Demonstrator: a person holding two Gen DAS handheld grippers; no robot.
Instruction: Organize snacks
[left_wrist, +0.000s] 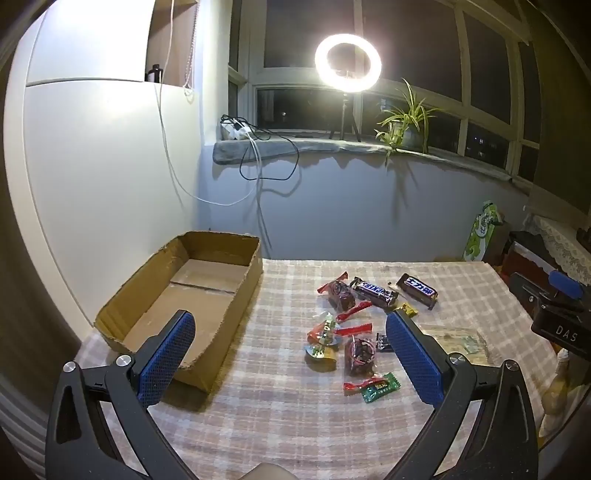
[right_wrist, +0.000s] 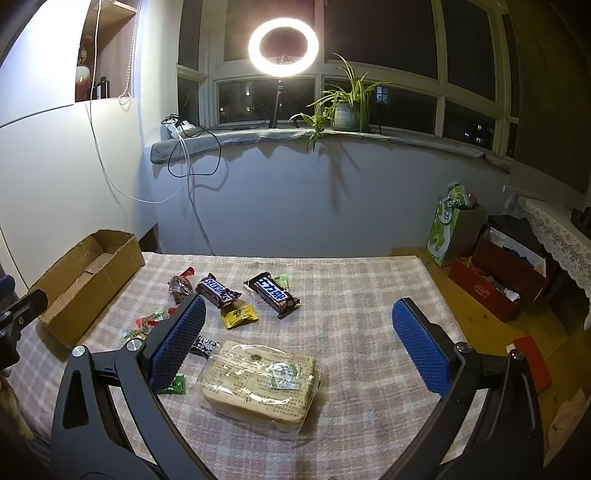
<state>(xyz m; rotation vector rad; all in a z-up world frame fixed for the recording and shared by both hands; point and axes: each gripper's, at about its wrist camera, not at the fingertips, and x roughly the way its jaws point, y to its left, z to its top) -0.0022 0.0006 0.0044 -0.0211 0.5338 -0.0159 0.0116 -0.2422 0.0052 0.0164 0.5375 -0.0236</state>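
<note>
An empty open cardboard box (left_wrist: 207, 295) stands at the table's back left, also in the right wrist view (right_wrist: 79, 284). Loose snacks lie on the checked cloth: two Snickers bars (left_wrist: 375, 292) (right_wrist: 271, 294), several small red and green candies (left_wrist: 354, 350), a yellow candy (right_wrist: 239, 316) and a clear-wrapped bread pack (right_wrist: 258, 384). My left gripper (left_wrist: 288, 354) is open and empty, above the cloth between box and candies. My right gripper (right_wrist: 299, 343) is open and empty, just above and behind the bread pack.
The table (right_wrist: 354, 295) ends at the right over a wooden floor with a green bag (right_wrist: 443, 229) and red boxes (right_wrist: 495, 291). A ring light (right_wrist: 282, 48) and a plant (right_wrist: 345, 107) stand on the windowsill. The right gripper's body shows at the left view's edge (left_wrist: 557, 325).
</note>
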